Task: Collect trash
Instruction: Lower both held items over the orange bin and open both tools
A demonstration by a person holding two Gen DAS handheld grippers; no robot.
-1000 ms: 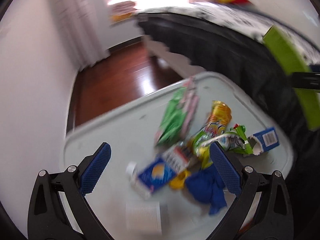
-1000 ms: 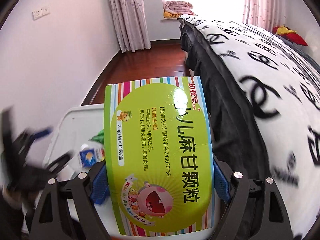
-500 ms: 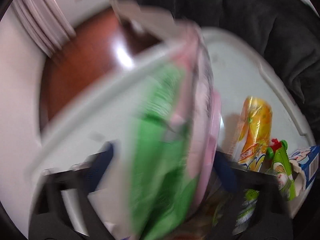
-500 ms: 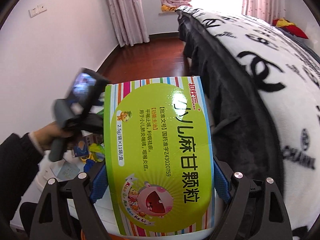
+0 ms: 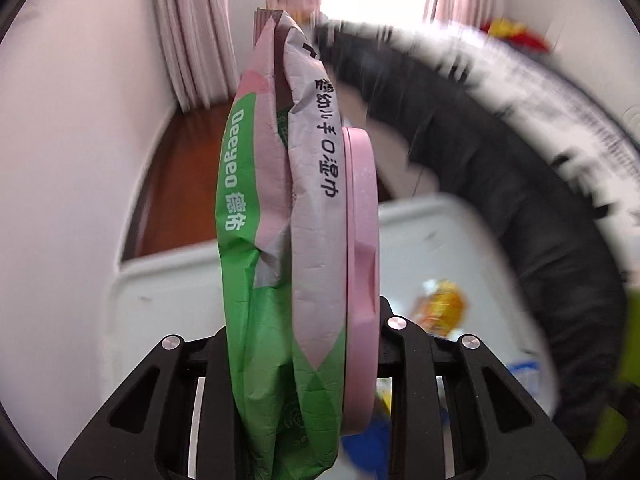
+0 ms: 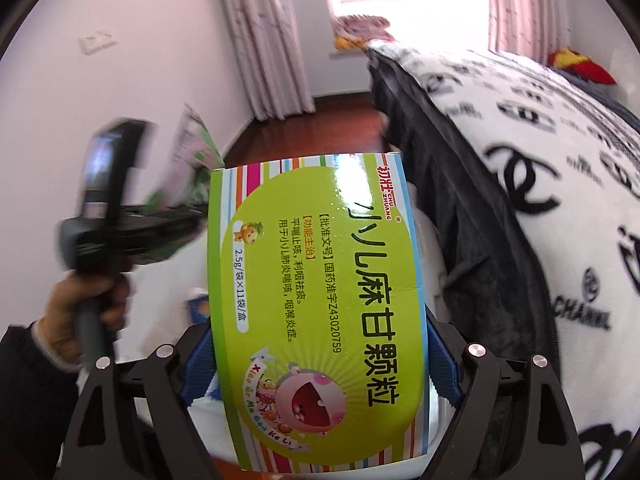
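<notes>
My left gripper (image 5: pixel 300 360) is shut on a green and pink wipes packet (image 5: pixel 280 240) with a pink lid, held upright above the white table (image 5: pixel 168 292). It shows blurred in the right wrist view (image 6: pixel 192 152), held by the person's hand (image 6: pixel 80 308). My right gripper (image 6: pixel 316 364) is shut on a green striped medicine box (image 6: pixel 316 296), held up over the table. More trash lies on the table: an orange wrapper (image 5: pixel 440 312), a blue cloth (image 5: pixel 372 444) and a blue carton (image 5: pixel 528 372).
A bed with a black skirt and black-and-white cover (image 6: pixel 540 168) runs along the right of the table. White wall (image 5: pixel 60 160) stands on the left. Red wood floor (image 5: pixel 180 168) and curtains (image 6: pixel 264 40) lie beyond.
My left gripper dropped to the table, closed on the wipes packet and lifted it upright. My right gripper kept holding the medicine box, almost still.
</notes>
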